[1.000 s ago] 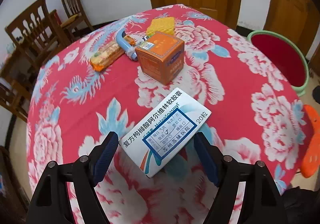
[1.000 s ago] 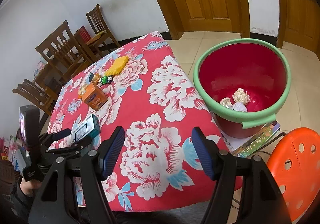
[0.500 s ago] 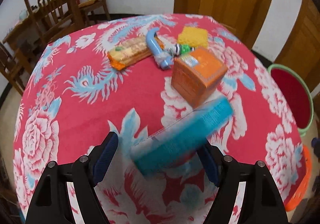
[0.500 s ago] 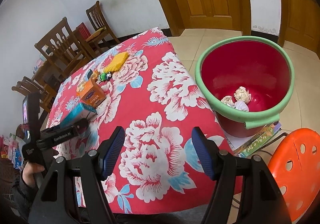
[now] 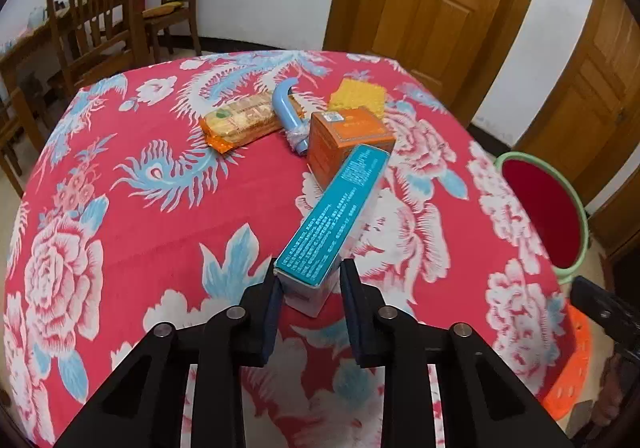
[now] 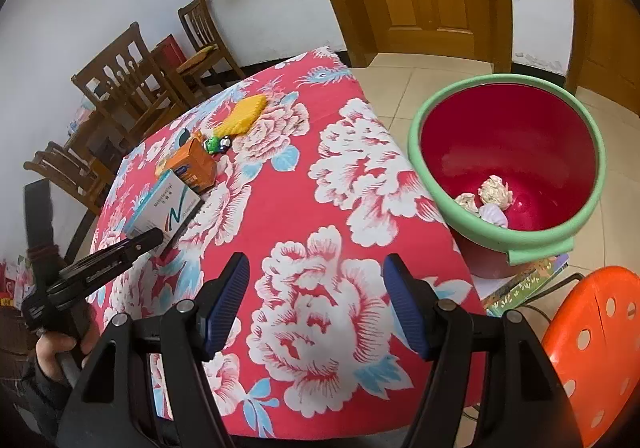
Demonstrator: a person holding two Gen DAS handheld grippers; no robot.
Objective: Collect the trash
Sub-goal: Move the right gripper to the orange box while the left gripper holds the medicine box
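Observation:
A white and teal medicine box (image 5: 340,216) stands tipped on its long edge on the red flowered tablecloth (image 5: 160,216). My left gripper (image 5: 310,276) is closing its jaws, and both pads press on the box's near end. The right wrist view shows the same box (image 6: 166,204) in the left gripper (image 6: 148,238) at the table's left side. My right gripper (image 6: 316,272) is open over the table's near edge with nothing between its fingers. The red bin with a green rim (image 6: 508,79) stands on the floor to the right, with crumpled paper (image 6: 496,190) inside.
Behind the medicine box are an orange box (image 5: 348,136), a biscuit pack (image 5: 244,122), a blue curved piece (image 5: 288,112) and a yellow sponge (image 5: 360,96). A small green toy (image 6: 218,143) lies by the orange box. An orange stool (image 6: 592,344) stands near right, wooden chairs (image 5: 92,20) far left.
The medicine box went from lying flat, label up, to standing on its edge, teal side up. The left jaws closed onto its near end. The right gripper stayed put.

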